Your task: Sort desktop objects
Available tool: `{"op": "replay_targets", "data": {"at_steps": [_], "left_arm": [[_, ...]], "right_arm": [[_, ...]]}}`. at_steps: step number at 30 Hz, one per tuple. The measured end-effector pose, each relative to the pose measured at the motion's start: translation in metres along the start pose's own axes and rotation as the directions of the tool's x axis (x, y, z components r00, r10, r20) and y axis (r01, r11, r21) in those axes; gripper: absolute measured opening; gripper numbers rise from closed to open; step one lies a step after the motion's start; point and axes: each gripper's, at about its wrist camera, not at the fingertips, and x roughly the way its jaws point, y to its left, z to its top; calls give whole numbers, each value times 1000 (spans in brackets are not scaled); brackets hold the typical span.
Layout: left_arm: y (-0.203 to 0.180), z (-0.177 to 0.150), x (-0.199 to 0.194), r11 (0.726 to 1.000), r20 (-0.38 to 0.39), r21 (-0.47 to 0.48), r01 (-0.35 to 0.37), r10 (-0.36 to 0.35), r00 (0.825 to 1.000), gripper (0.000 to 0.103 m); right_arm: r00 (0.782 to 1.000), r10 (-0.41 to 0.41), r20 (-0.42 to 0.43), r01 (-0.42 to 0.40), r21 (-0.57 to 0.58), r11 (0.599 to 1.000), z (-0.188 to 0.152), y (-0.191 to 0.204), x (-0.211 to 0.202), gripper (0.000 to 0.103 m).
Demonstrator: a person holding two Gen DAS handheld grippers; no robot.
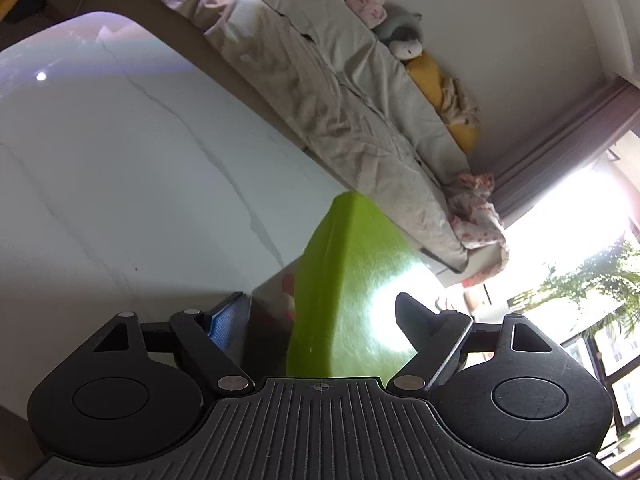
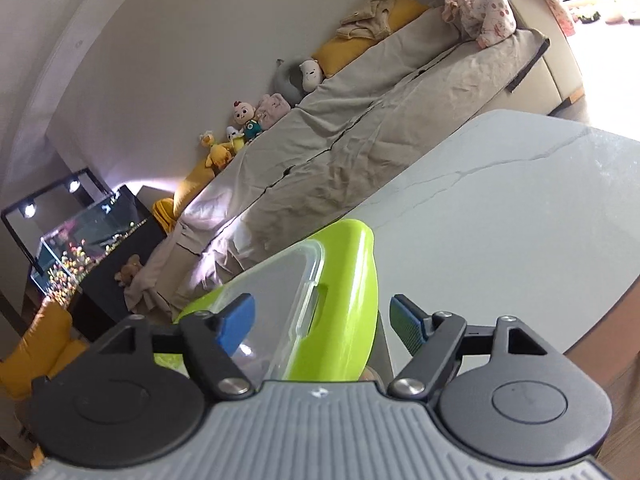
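A lime-green plastic box [image 1: 352, 288] fills the space between the fingers of my left gripper [image 1: 320, 316]. The jaws stand wide apart on either side of its corner, not clamped on it. In the right wrist view the same green box [image 2: 348, 304] carries a clear plastic lid [image 2: 280, 292] with a latch tab. My right gripper [image 2: 324, 320] is open, with its blue-padded fingers [image 2: 236, 320] either side of the box's rim. The box rests at the near edge of the white marble table [image 1: 120, 160].
A sofa under a beige cover [image 2: 360, 140] runs along the far side of the table [image 2: 520, 220], with plush toys [image 2: 244, 120] and yellow cushions [image 2: 360, 48] at the wall. A fish tank [image 2: 80, 240] stands at the left. A bright window [image 1: 580, 220] is at the right.
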Motion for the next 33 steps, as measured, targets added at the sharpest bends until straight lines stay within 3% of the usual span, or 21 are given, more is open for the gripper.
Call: {"op": "replay_targets", "data": {"at_steps": [3, 5, 6, 7, 10, 14, 17, 21, 26, 33], "left_arm": [[5, 4, 14, 998, -43, -47, 38, -40, 998, 90], [4, -1, 25, 998, -68, -50, 37, -41, 997, 89], [2, -4, 29, 999, -79, -38, 31, -34, 996, 82], [-2, -7, 34, 999, -89, -24, 26, -28, 996, 68], [-10, -7, 37, 1000, -85, -9, -28, 27, 996, 70], [-17, -1, 29, 1000, -57, -2, -30, 30, 998, 71], [-12, -8, 33, 993, -79, 0, -116, 115, 990, 74], [-3, -18, 27, 997, -89, -27, -73, 70, 994, 74], [-2, -16, 15, 998, -54, -28, -56, 54, 997, 85], [-18, -9, 24, 995, -53, 5, -100, 101, 994, 86]], "right_arm": [[999, 11, -40, -8, 72, 997, 3, -16, 16, 77], [997, 3, -79, 6, 109, 994, 2, -23, 32, 70], [994, 14, -111, -2, 116, 993, 0, -25, 40, 61], [992, 17, -122, -3, 113, 994, -2, -25, 45, 61], [994, 3, -113, 3, 57, 998, 8, -15, 53, 60], [994, 21, -110, -21, 7, 1000, 30, -2, 66, 61], [986, 30, -164, -28, 13, 1000, 33, -5, 83, 61], [990, 13, -143, -18, -30, 999, 12, -6, 86, 63], [990, 6, -138, -13, -53, 999, 9, 1, 79, 66], [991, -18, -132, 5, -104, 995, 5, 6, 74, 62]]}}
